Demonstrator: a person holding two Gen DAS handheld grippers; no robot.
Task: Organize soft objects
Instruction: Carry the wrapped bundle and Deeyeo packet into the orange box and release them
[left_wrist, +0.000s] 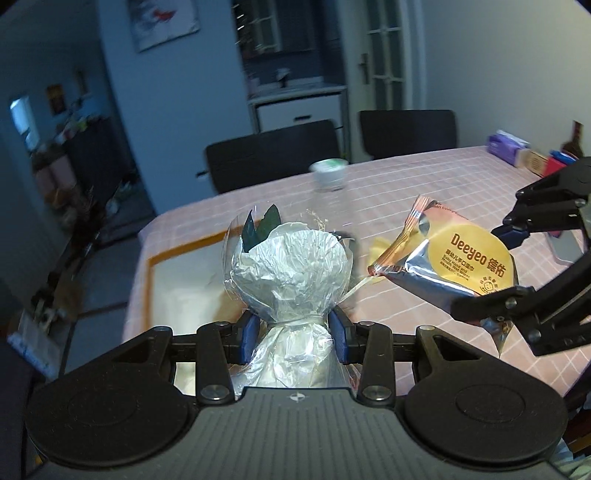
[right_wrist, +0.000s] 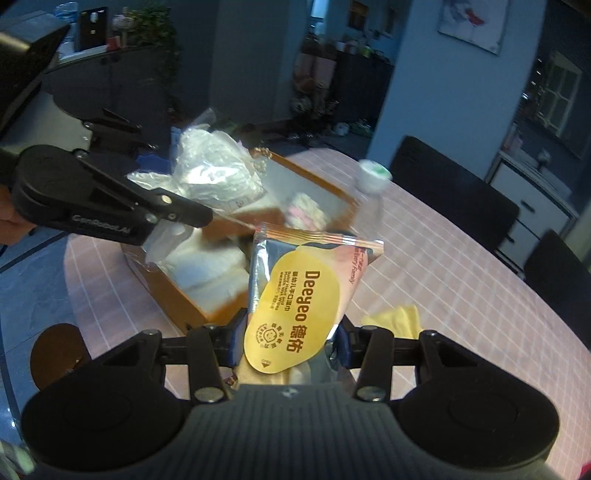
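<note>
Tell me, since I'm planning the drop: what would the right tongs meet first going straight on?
Probably the orange-rimmed open cardboard box holding white soft packs, just ahead and below the Deeyeo wet-wipes packet that the right tongs grip; depth is unclear.

On the counter (right_wrist: 461, 280), the box (right_wrist: 177, 295) sits at left of frame, bottle (right_wrist: 371, 184) behind it, chairs (right_wrist: 450, 199) at upper right.

The wet-wipe pack (right_wrist: 295, 306) bore "Deeyeo" with Chinese characters on its yellow oval; the left gripper's (right_wrist: 199, 216) arm read "GenRobot.AI", somewhat blurred.
</note>
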